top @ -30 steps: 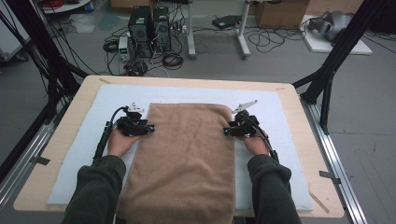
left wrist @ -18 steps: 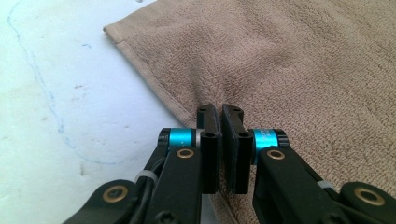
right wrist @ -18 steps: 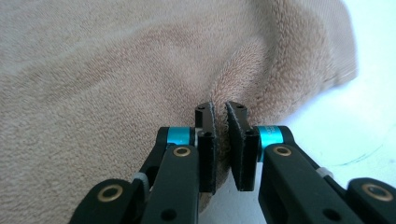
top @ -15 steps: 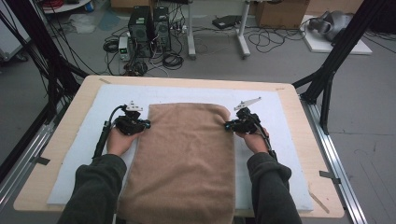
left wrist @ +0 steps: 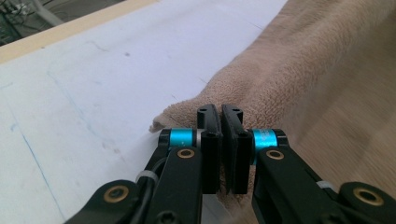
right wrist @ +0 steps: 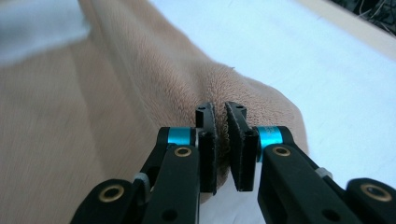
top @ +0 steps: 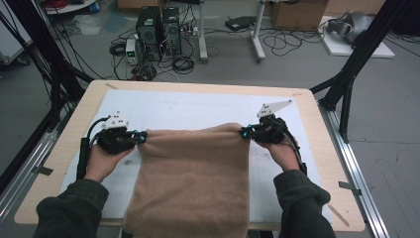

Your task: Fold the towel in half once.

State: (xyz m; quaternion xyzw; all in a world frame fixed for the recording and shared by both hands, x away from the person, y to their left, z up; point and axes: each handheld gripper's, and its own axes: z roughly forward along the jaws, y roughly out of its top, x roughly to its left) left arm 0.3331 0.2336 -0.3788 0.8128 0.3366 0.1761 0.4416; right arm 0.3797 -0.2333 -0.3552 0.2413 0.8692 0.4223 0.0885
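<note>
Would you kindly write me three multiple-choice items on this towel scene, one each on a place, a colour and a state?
1. Where does the left gripper grip the brown towel?
A. at its far left corner
B. at the middle of its far edge
C. at the edge by the person

2. What colour is the mat under the towel?
A. green
B. white
C. black

3. How do the right gripper's jaws stand?
A. wide open above the towel
B. shut on bare table
C. shut on the towel

Answers: 1 A, the high view shows the jaws at that corner; 2 B, white sheet on the wooden table; 3 C, the right gripper view shows cloth pinched between them.
</note>
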